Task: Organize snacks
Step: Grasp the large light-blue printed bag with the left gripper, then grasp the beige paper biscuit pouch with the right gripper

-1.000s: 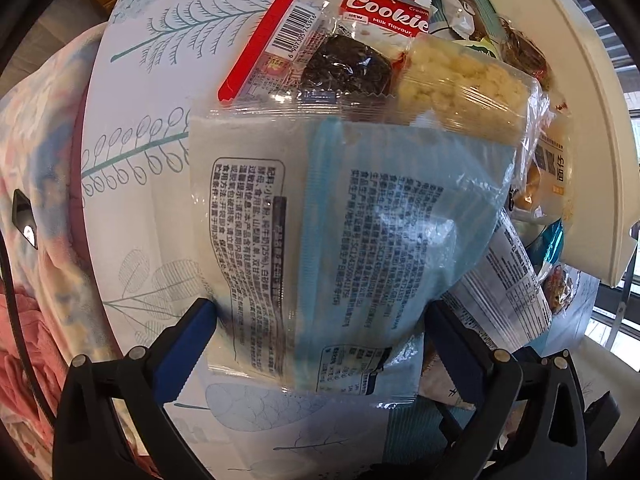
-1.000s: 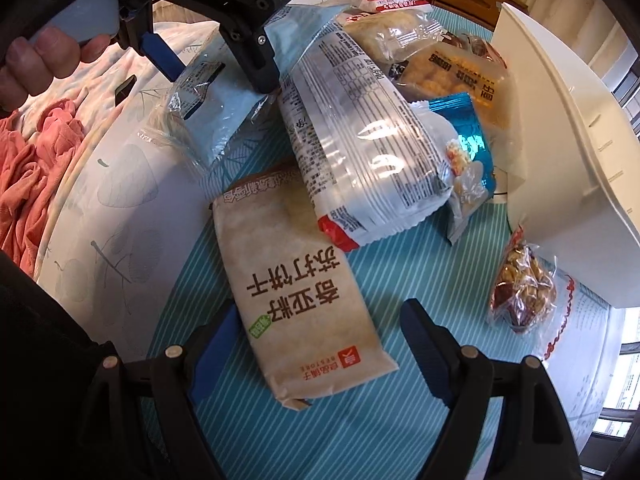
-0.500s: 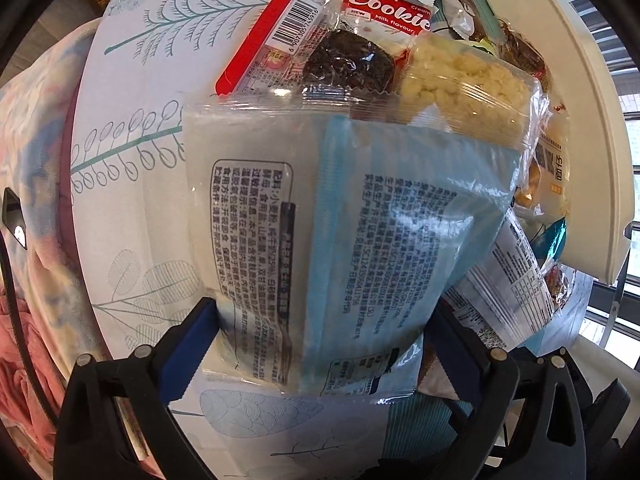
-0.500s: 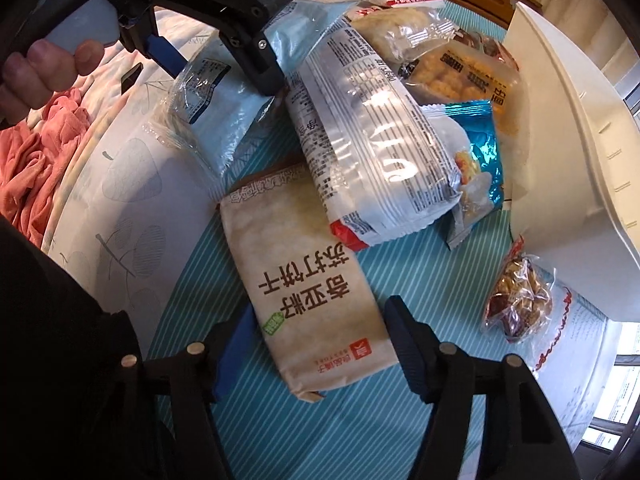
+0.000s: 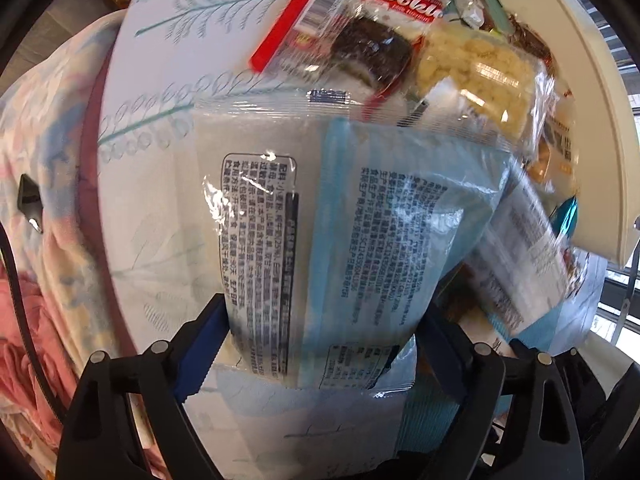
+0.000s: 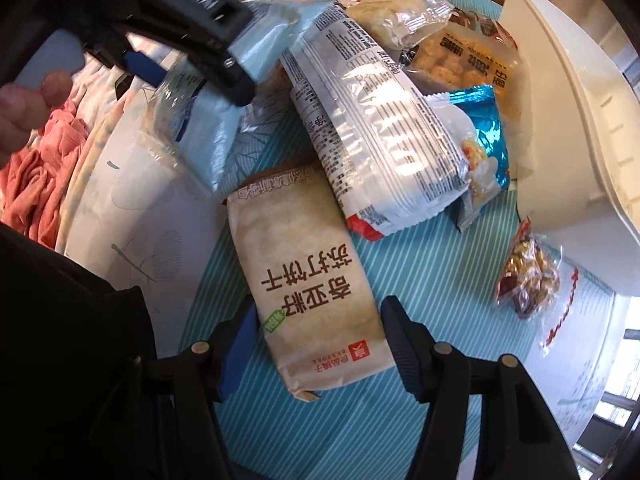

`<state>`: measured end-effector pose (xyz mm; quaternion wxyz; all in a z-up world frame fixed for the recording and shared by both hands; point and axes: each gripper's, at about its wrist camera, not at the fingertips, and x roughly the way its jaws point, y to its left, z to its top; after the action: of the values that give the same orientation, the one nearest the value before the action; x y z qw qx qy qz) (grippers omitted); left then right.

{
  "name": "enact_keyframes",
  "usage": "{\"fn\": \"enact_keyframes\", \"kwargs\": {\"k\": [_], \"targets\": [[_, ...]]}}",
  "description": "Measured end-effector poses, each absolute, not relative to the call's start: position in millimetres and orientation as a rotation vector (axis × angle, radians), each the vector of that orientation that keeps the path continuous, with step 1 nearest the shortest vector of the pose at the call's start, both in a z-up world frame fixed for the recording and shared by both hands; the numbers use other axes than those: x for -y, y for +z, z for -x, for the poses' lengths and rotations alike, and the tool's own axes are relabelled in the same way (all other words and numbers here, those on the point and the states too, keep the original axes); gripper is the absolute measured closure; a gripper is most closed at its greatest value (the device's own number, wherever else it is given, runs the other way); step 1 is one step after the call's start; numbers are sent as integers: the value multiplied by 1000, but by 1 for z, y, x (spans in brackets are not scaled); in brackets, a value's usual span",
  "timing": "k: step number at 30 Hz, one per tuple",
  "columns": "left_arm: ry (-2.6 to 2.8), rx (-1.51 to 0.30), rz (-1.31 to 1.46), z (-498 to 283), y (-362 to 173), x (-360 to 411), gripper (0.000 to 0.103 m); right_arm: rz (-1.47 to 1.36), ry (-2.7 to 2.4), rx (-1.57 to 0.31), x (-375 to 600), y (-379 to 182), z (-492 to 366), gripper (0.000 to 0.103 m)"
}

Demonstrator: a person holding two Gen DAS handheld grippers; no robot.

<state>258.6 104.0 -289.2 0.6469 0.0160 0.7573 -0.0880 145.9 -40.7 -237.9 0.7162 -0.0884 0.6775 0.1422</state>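
Note:
My left gripper [image 5: 316, 344] is shut on a pale blue snack packet [image 5: 340, 220] and holds it above the table; it also shows in the right wrist view [image 6: 192, 128], lifted at the upper left. My right gripper [image 6: 316, 344] has its jaws closed against the sides of a beige cracker packet [image 6: 308, 276] that lies on the teal striped mat [image 6: 432, 280]. A white and silver packet [image 6: 376, 128] rests on the far end of the cracker packet.
A white bin [image 6: 568, 120] stands at the right. Beside it lie a blue foil packet [image 6: 484, 140], an orange snack bag [image 6: 464, 60] and a nut packet [image 6: 528, 276]. A Cookie packet [image 5: 400, 4] and a yellow puff bag [image 5: 476, 76] lie farther back. Pink cloth [image 6: 40, 176] lies left.
My right gripper has moved forward over the beige cracker packet and its jaws have narrowed onto it. My left gripper has raised the blue packet a little.

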Motion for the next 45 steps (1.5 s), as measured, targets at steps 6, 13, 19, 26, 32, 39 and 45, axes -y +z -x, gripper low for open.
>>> {"fn": "enact_keyframes", "kwargs": {"k": [6,13,19,26,32,39,45], "targets": [[-182,-1727,-44,-238,-279,-116,23,128,294,-1528,35,-231,-135,41],[-182,-1751,-35,-210,-270,-141,29,79,223,-1540,27,-220,-128,41],[-178,-1748,-40,-192,-252,-141,30,59,173,-1531,31,-201,-120,44],[-195,-1723,-23,-173,-213,-136,30,13,184,-1499,34,-171,-123,102],[-167,-1661,8,-163,-183,-138,30,12,199,-1461,43,-158,-129,102],[-155,-1597,100,-146,-152,-134,30,-88,159,-1487,71,-156,-131,102],[-195,-1574,99,-133,-141,-131,30,-241,98,-1549,87,-169,-129,98]]}}
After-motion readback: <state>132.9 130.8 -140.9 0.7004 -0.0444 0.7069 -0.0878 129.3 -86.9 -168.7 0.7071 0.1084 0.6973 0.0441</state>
